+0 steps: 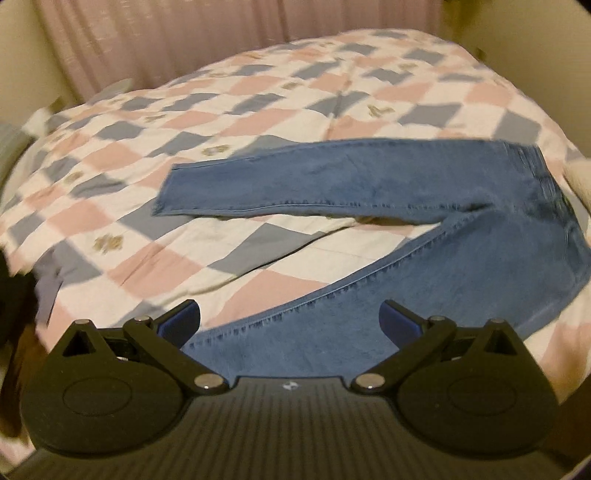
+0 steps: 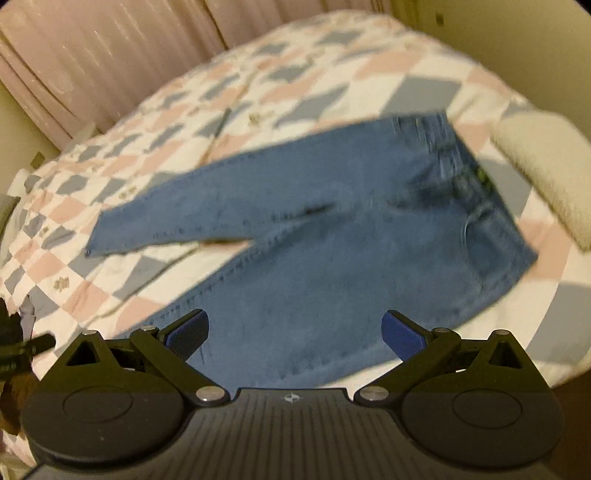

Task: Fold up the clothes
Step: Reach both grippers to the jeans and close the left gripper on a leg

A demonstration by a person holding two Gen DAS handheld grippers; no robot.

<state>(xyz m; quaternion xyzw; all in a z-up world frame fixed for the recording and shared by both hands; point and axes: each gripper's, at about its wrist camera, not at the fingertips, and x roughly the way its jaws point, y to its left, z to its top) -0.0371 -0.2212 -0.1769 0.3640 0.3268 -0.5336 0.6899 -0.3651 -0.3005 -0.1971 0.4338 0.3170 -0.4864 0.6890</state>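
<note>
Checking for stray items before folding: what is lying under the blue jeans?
The blue denim jeans lie spread on a pink, blue and white checkered quilt, legs apart with quilt showing between them. Whatever lies directly beneath the denim is covered and cannot be seen.

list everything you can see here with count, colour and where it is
jeans: one pair, blue denim, spread flat on the bed, legs apart in a V, waistband to the right
quilt: one, pink, grey-blue and white checks, covering the bed under the jeans
curtain: one, pink, pleated, behind the bed
cream fabric item: one, off-white, on the quilt right of the waistband; too blurred to identify
left claw: one, black with blue pads, open, above the nearer leg
right claw: one, black with blue pads, open, above the nearer leg's upper part
</note>
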